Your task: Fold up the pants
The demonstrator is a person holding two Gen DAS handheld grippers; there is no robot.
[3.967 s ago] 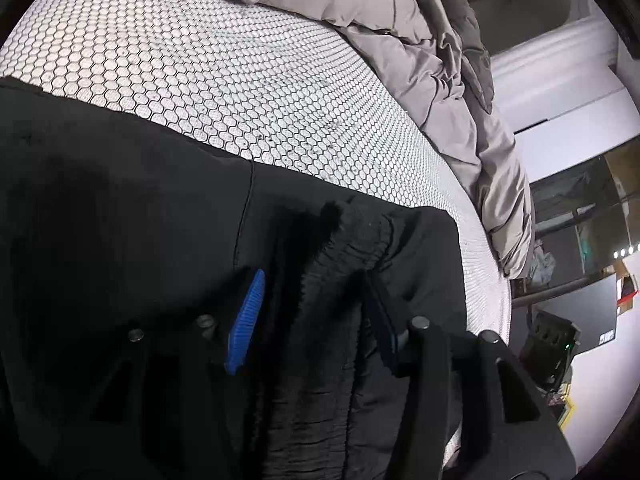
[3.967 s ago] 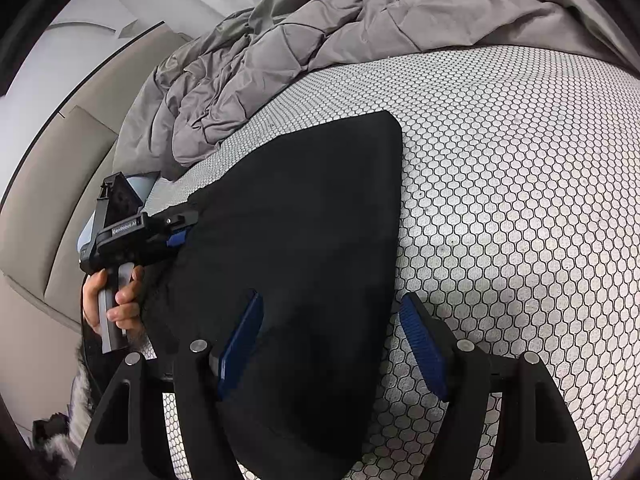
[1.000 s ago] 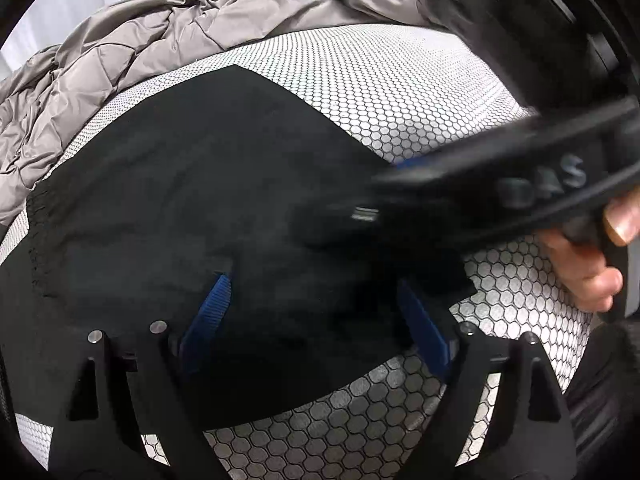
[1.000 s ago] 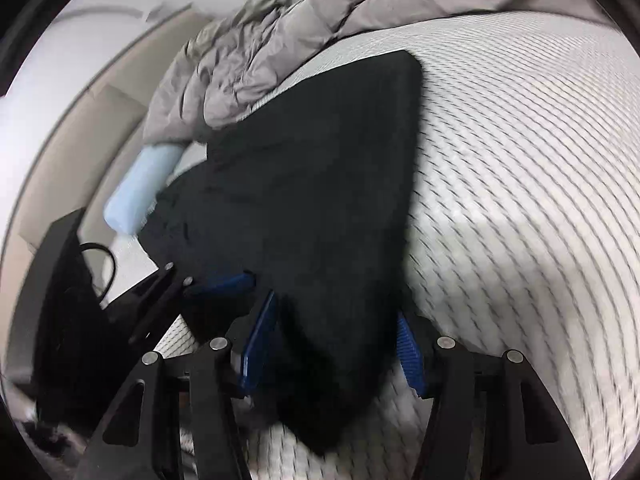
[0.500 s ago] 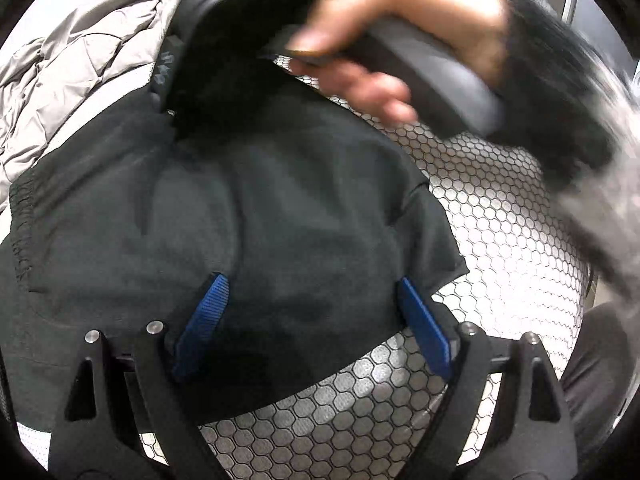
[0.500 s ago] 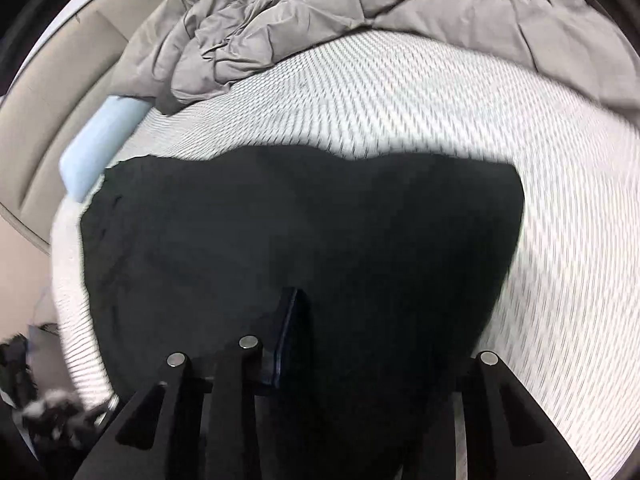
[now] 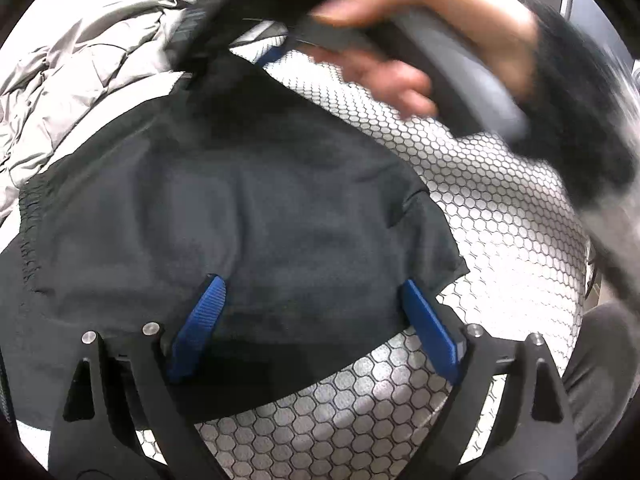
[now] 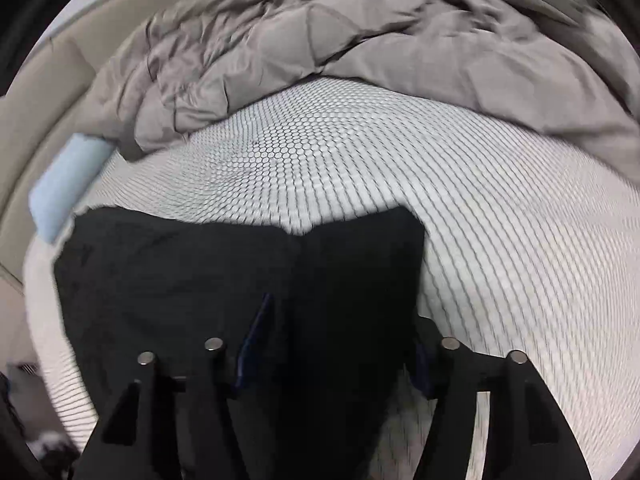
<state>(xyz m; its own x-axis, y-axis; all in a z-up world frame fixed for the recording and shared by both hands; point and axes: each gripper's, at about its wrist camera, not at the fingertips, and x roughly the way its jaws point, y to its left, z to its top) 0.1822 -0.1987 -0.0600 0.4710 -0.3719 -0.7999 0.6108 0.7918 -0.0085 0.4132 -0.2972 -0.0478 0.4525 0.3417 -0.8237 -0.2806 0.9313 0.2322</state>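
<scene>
The black fabric pants (image 7: 248, 216) lie folded on the bed's white mattress cover with its dark honeycomb print (image 7: 492, 216), filling the centre and the 9 o'clock side of the left wrist view, with the gathered elastic waistband (image 7: 30, 224) at the 9 o'clock edge. A loose corner of the cloth sticks out toward 3 o'clock over the honeycomb pattern.

The left gripper (image 7: 316, 320) hangs above the near edge of the pants with its blue-padded fingers (image 7: 200, 328) standing far apart and widening; the cloth lies below and between them, but the pads do not press on it.

At 12 to 2 o'clock in the same view, blurred, a person's hand (image 7: 400, 40) wraps a grey handle, and the black body of the right gripper reaches toward 11 o'clock over the far edge of the pants.

In the right wrist view the right gripper (image 8: 336, 344) sits at 6 o'clock over the pants (image 8: 192, 280), which spread from the centre toward 8 o'clock. Its jaws are opening; black cloth lies between the fingers, and the left blue pad (image 8: 256, 344) shows clear of it. The other pad is mostly hidden in the dark.

A crumpled grey quilted duvet (image 8: 360, 52) lies heaped across the far side of the bed from 10 to 2 o'clock. A pale blue pillow (image 8: 64, 184) rests at 9 o'clock, just beside the pants' far corner, against a beige padded headboard (image 8: 36, 92).
</scene>
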